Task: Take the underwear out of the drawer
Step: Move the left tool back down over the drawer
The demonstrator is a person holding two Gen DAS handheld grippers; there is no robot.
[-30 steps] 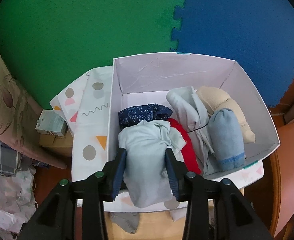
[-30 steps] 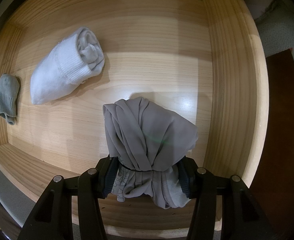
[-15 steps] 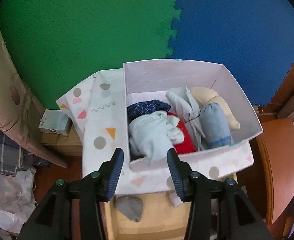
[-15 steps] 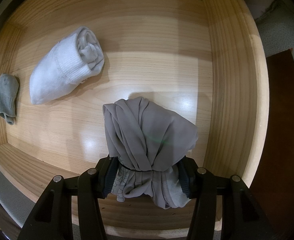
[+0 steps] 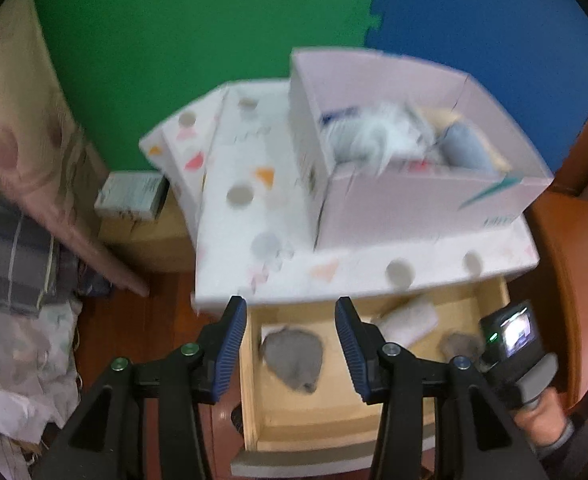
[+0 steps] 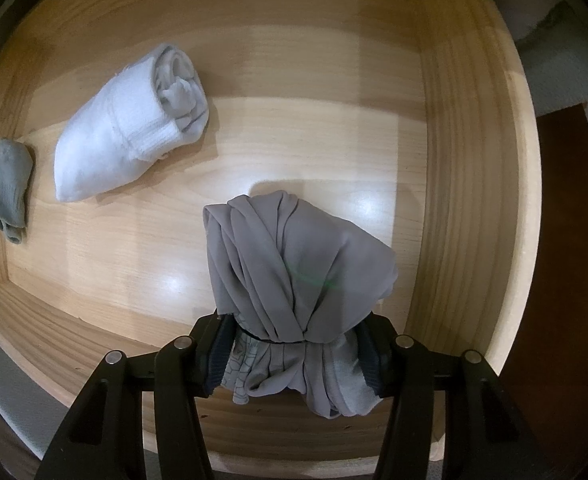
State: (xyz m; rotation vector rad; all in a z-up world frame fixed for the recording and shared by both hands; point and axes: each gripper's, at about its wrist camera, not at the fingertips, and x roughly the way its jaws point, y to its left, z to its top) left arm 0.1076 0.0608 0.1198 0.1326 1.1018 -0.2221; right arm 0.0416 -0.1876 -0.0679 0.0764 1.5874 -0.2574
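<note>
Grey underwear (image 6: 294, 276) bunched in the right gripper (image 6: 294, 354), jaws clenched on its lower folds; the bundle sits over the floor of the wooden drawer (image 6: 313, 128), near its right wall. Whether it touches the boards cannot be told. Also in the drawer: a rolled white sock (image 6: 130, 124) to the left of the underwear, well apart from it, and a small grey sock (image 6: 8, 190) by the left wall. The drawer floor is pale planked wood with bright glare spots. Left gripper (image 5: 290, 348) is released, its jaws having just been opening, with nothing between them; it hangs above the open drawer (image 5: 301, 420), view blurred. Below it lies a grey bundle (image 5: 292, 360); the white sock (image 5: 407, 322) lies further right. A hand (image 5: 541, 416) at lower right holds the other gripper with its camera (image 5: 511, 338). Above the drawer, a patterned white surface (image 5: 250, 200) carries an open white box (image 5: 393, 208) full of clothes (image 5: 377, 140). Behind stand green (image 5: 174, 40) and blue (image 5: 493, 20) foam mats. Folded bedding (image 5: 14, 260) piled at left; reddish wood floor (image 5: 162, 320).
</note>
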